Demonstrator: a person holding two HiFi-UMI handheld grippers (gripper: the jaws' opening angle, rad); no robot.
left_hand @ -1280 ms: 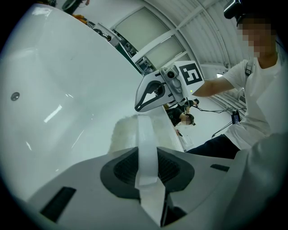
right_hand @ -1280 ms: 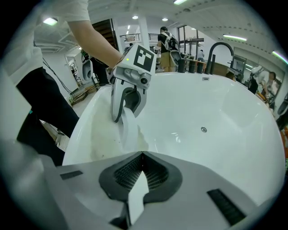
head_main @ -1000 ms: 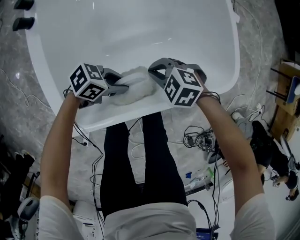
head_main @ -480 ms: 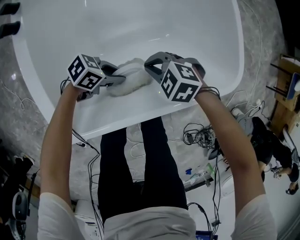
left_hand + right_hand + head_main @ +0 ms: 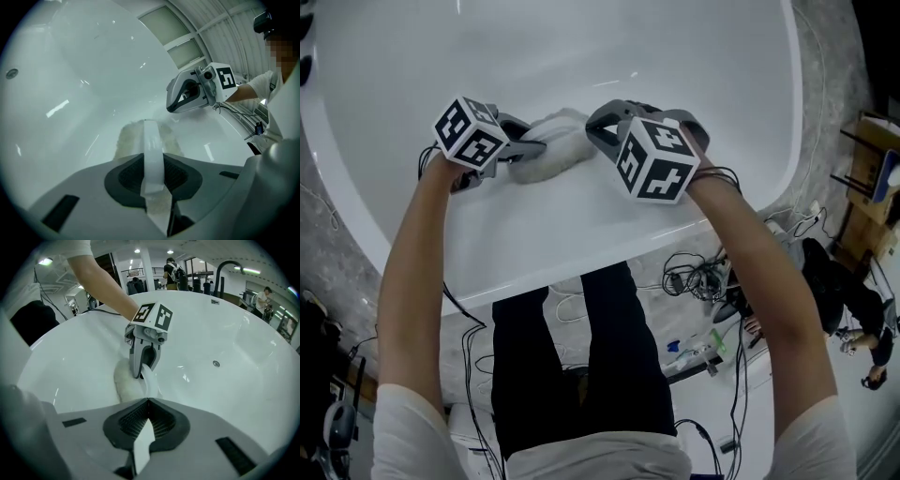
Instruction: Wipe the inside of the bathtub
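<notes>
A white fluffy cloth (image 5: 551,145) lies against the inner wall of the white bathtub (image 5: 581,56), a little in from the near rim. My left gripper (image 5: 528,148) is shut on the cloth's left end. My right gripper (image 5: 593,134) is shut at its right end, tips on the cloth. In the left gripper view the cloth (image 5: 133,138) bunches round my left gripper (image 5: 151,127), and the right gripper (image 5: 169,108) hangs just beyond. In the right gripper view the cloth (image 5: 123,380) sits under the left gripper (image 5: 140,373), close to my right gripper (image 5: 149,379).
The tub's near rim (image 5: 544,272) runs just in front of the person's legs (image 5: 572,356). Cables (image 5: 694,277) lie on the floor at the right. A small round fitting (image 5: 215,363) sits on the far tub wall, a dark tap (image 5: 227,266) beyond it. People stand in the background.
Both grippers have slid with the cloth farther into the tub, away from the near rim. Both keep their hold.
</notes>
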